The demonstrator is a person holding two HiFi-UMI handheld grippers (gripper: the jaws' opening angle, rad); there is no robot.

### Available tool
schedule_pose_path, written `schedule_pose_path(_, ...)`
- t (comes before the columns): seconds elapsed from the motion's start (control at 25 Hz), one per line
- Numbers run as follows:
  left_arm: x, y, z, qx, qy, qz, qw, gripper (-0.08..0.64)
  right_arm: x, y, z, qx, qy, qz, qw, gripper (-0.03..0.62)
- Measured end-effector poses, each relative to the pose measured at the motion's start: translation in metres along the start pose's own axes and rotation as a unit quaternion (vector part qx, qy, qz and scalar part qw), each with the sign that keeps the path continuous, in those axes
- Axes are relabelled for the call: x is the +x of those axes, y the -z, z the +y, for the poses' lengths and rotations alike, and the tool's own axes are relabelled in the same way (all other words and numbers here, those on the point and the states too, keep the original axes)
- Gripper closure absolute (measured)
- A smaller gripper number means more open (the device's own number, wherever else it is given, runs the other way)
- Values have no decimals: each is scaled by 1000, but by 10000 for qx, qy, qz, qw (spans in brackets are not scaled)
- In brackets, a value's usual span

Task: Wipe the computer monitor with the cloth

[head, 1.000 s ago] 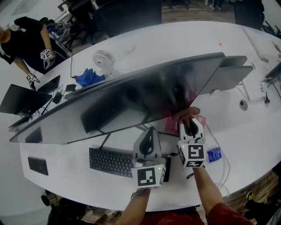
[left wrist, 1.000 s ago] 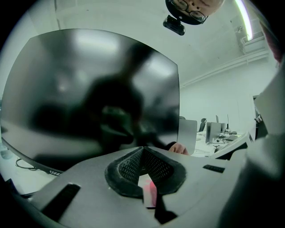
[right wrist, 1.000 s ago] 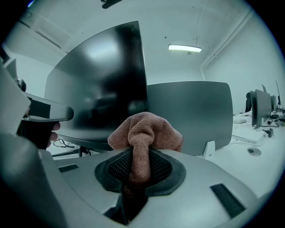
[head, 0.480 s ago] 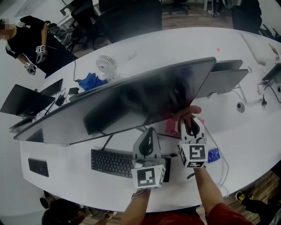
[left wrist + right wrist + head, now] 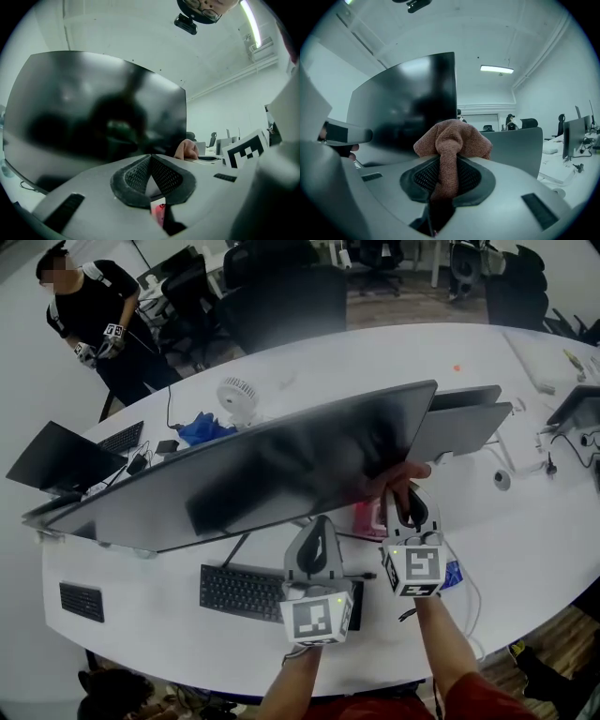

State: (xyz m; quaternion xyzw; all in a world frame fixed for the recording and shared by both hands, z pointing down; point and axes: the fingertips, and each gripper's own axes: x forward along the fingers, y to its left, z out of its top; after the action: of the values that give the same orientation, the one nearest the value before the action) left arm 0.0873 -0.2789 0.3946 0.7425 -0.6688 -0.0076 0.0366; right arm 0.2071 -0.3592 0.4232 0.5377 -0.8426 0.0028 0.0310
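Gripping the cloth, right hand-held gripper faces the monitor, spanning left-right.

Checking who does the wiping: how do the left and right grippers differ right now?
The right gripper is shut on the brown cloth; the left gripper is shut on nothing. The right gripper sits by the monitor's right end; the left gripper is nearer the keyboard. Both face the monitor.
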Motion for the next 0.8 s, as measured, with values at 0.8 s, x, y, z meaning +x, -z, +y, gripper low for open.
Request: schedule_pose_path(0.8,-24,-81,-3,52,222,-517,9984,537,-19,-132,13,-519,89,-917,9944,515)
